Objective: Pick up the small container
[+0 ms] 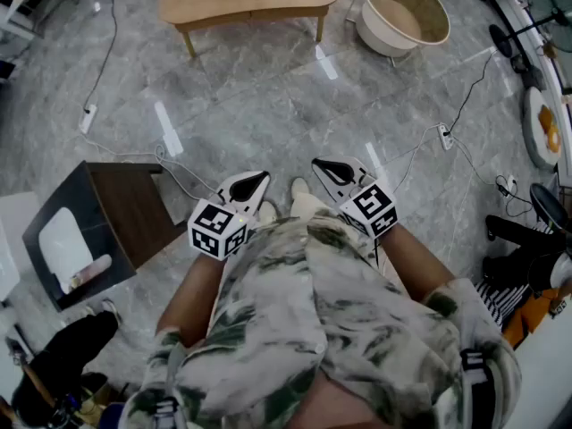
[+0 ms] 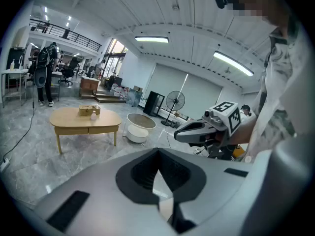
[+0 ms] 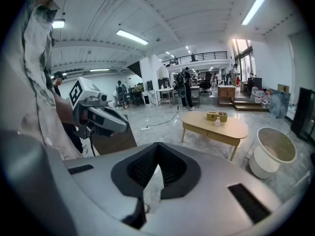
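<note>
Site condition as observed: a person point(image 1: 331, 329) in a pale patterned shirt stands on a grey marble-look floor point(image 1: 268, 105), holding both tools low in front of the body, side by side and well apart from any item. The left tongs point(image 1: 259, 179) are closed, tips meeting, with nothing caught between them; only floor shows through the gap behind the tips. The right tongs point(image 1: 319, 165) are likewise fully closed and empty. Both point forward across the room, each marker cube sitting close to the person's waist. The small container point(image 3: 217, 122), a little pale bottle, stands upright on the light wooden bench point(image 3: 231, 129) across the open floor, well beyond reach of either tool. It sits just beside a low tan box point(image 3: 216, 115), on the side nearer the person; whether the two touch cannot be told. A round white tub point(image 1: 404, 12) rests on the floor to the right of the bench. A dark low stand point(image 1: 134, 213) sits on the floor to the person's left. White cables trail across the floor between stand and tub.
</note>
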`<control>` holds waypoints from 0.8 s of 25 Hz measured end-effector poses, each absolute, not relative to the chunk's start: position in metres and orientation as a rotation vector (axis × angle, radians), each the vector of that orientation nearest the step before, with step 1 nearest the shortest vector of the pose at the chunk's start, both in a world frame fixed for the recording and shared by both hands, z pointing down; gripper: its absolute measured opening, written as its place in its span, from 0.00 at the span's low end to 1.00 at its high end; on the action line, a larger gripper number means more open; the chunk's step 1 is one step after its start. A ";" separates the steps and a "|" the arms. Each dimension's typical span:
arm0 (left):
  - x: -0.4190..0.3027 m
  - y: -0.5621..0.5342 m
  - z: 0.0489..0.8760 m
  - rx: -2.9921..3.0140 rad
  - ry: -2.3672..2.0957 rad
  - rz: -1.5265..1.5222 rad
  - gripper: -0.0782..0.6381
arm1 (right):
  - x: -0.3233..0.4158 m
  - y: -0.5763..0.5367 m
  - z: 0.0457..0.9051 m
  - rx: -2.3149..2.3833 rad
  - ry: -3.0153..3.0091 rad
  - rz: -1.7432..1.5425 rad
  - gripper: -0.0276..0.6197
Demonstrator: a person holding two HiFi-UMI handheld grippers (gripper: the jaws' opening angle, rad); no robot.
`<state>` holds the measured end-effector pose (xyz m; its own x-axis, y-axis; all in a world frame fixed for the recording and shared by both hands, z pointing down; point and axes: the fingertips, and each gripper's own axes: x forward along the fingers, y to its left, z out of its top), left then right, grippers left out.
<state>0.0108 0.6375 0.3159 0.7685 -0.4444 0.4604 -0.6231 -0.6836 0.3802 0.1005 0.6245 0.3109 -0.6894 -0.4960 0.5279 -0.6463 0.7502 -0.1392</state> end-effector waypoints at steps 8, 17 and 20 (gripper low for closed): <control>0.066 0.591 0.313 2.445 -0.776 0.495 0.14 | 0.147 0.564 0.312 0.857 -2.502 0.429 0.07; 0.112 0.563 0.309 2.449 -0.791 0.519 0.14 | 0.186 0.531 0.319 0.870 -2.542 0.436 0.15; 0.119 0.558 0.305 2.455 -0.788 0.528 0.14 | 0.198 0.520 0.313 0.916 -2.557 0.411 0.31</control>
<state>0.1187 0.5584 0.3054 0.7567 -0.4256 0.4964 -0.6211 -0.7049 0.3424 0.1976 0.5198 0.3130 -0.7094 -0.5393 0.4537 -0.6545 0.7430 -0.1400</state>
